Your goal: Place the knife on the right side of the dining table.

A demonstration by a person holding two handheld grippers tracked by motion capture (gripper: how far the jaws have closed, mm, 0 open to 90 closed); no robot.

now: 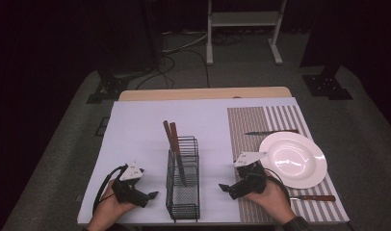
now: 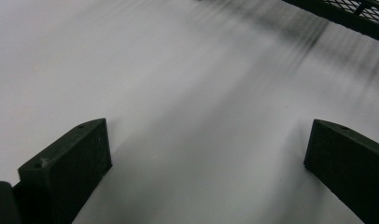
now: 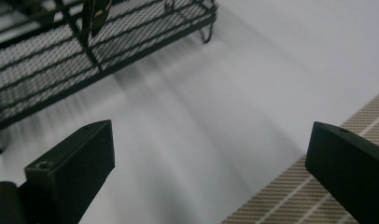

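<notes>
A black wire basket (image 1: 183, 185) stands in the middle of the white table cover and holds two wooden-handled utensils (image 1: 170, 134) that lean to the back left. My left gripper (image 1: 150, 197) rests open just left of the basket, pointing at it. In the left gripper view its jaws (image 2: 206, 158) stand wide apart over bare white cover, with the basket's edge (image 2: 351, 21) at the top right. My right gripper (image 1: 226, 191) is open just right of the basket. In the right gripper view the jaws (image 3: 211, 163) hold nothing, with the basket (image 3: 85, 46) ahead to the left.
A striped placemat (image 1: 246, 130) covers the right part of the table, and its corner (image 3: 318, 186) shows under my right gripper. On it lie a white plate (image 1: 293, 159), a knife (image 1: 270, 132) behind the plate and a wooden-handled utensil (image 1: 314, 198) near the front edge.
</notes>
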